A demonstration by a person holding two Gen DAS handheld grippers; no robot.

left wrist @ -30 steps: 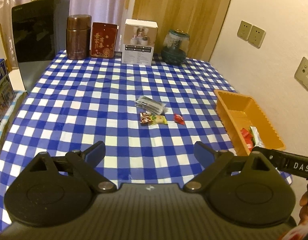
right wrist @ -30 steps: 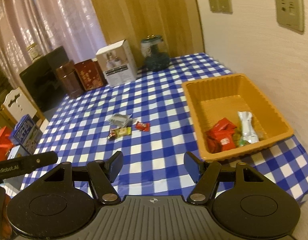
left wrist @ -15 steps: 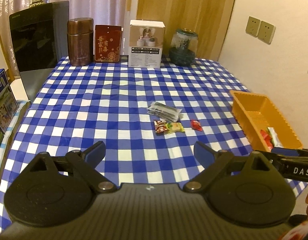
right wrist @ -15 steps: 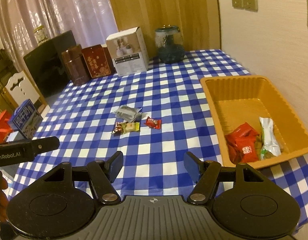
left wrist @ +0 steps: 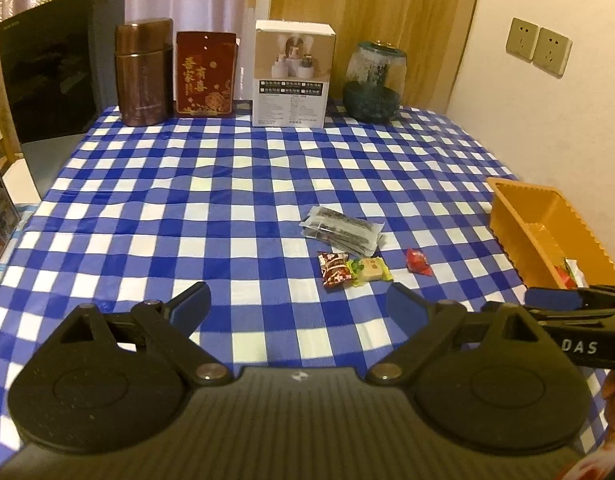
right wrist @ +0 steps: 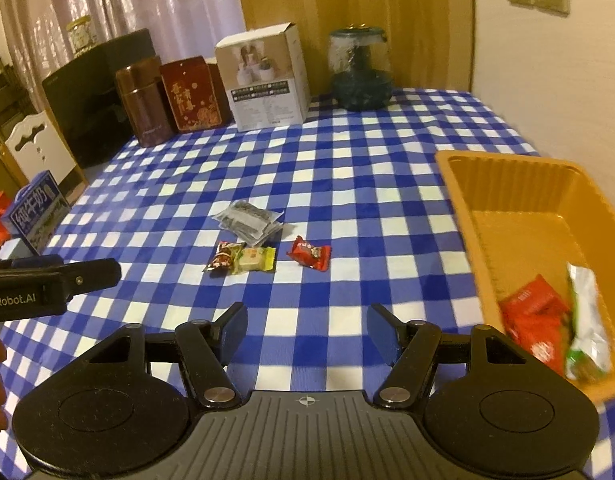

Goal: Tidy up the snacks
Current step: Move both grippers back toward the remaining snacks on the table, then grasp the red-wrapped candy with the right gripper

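Currently both jaws spread wide, nothing held: left gripper (left wrist: 298,304) and right gripper (right wrist: 306,330) hover over the checked tablecloth (left wrist: 211,200). Loose mid-table: grey packet stack (right wrist: 249,222), brown candy (right wrist: 226,257) touching green-yellow candy (right wrist: 254,260), red candy (right wrist: 309,253) just beside. Orange tray (right wrist: 507,184) at right holds red packets (right wrist: 535,316) and a silver-green pack (right wrist: 587,320).

Along the checkered tablecloth's (left wrist: 211,184) far edge stand a brown canister (left wrist: 144,72), red tin (left wrist: 205,74), white box (left wrist: 293,74) and glass jar (left wrist: 374,80).
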